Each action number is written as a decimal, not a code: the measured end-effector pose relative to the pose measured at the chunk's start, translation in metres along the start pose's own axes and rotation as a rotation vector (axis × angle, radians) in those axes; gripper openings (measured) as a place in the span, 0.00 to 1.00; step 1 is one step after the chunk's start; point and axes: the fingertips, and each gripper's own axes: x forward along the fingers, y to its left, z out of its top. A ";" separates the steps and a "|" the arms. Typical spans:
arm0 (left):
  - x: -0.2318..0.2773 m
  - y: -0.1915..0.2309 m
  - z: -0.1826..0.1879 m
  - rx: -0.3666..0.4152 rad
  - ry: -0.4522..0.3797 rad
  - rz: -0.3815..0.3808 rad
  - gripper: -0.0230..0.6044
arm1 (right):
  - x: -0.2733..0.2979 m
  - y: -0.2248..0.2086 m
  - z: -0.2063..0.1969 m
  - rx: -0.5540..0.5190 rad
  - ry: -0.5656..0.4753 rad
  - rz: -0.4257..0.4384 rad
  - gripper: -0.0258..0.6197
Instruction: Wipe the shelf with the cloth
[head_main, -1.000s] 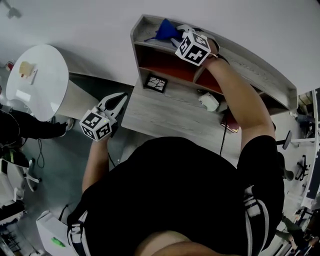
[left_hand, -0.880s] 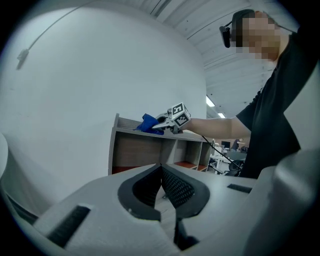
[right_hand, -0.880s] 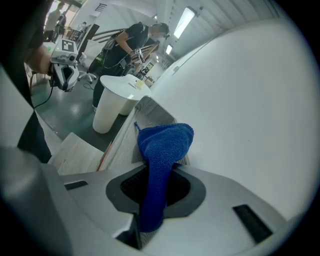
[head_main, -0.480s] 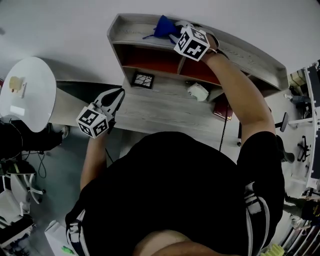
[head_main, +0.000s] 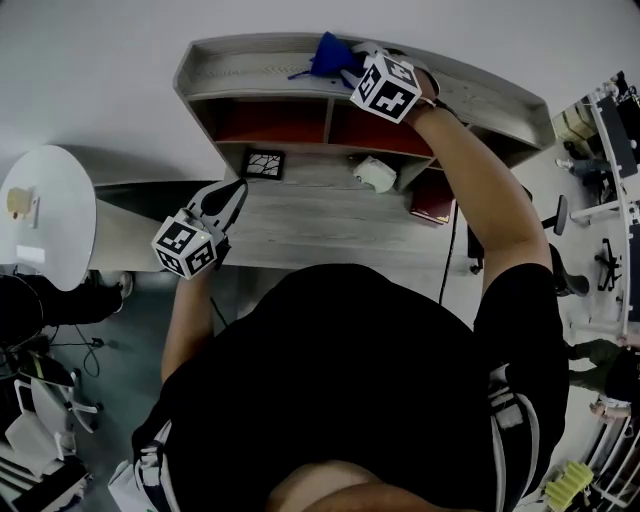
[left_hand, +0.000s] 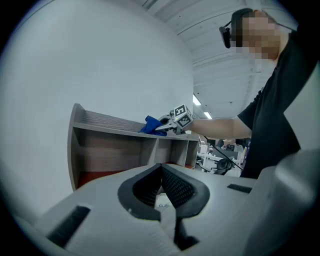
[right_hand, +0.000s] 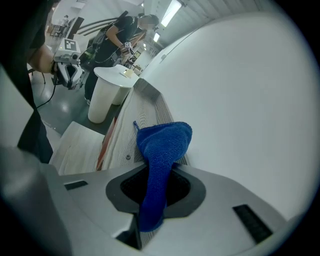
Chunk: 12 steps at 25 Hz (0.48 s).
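Head view: the right gripper (head_main: 348, 66) is reached up to the top board of the shelf (head_main: 250, 70), its fingers (head_main: 356, 58) pinched on a blue cloth (head_main: 330, 55) that is bunched on that board near the back edge. The shelf is grey wood-grain with a raised rim and red-brown compartments below. The left gripper (head_main: 236, 192) is held low over the front left edge of the pale wood-grain worktop (head_main: 330, 235), well apart from the shelf, fingers pressed together to a point. A small white object (head_main: 377, 175), a dark red book (head_main: 433, 200) and a dark square tile with a pale cracked pattern (head_main: 265, 163) are seen on the worktop under the shelf; a round white table (head_main: 45, 215) is seen at the left. Left gripper view: the black ribbed fingers (left_hand: 180, 190) of the left gripper (left_hand: 161, 167) are closed against each other, nothing held between. The shelf (left_hand: 100, 130) is seen ahead with the cloth (left_hand: 150, 125) on top, clamped by the right gripper (left_hand: 161, 128). Right gripper view: the cloth (right_hand: 162, 145), a looped terry weave, is gripped between the dark fingers (right_hand: 125, 187) of the right gripper (right_hand: 155, 190); a narrow strip is drawn through them and the rounded bunched end is laid on the ridged shelf top (right_hand: 145, 110), close to the white wall. The round table (right_hand: 112, 75), the worktop (right_hand: 75, 145) and the left gripper (right_hand: 67, 75) are seen beyond.
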 end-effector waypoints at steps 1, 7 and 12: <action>0.005 -0.003 0.000 0.001 0.002 -0.009 0.06 | -0.004 -0.002 -0.008 0.007 0.008 -0.005 0.13; 0.030 -0.025 0.001 0.011 0.014 -0.063 0.06 | -0.031 -0.009 -0.052 0.046 0.050 -0.037 0.13; 0.046 -0.040 0.003 0.020 0.012 -0.089 0.06 | -0.052 -0.012 -0.085 0.077 0.082 -0.059 0.13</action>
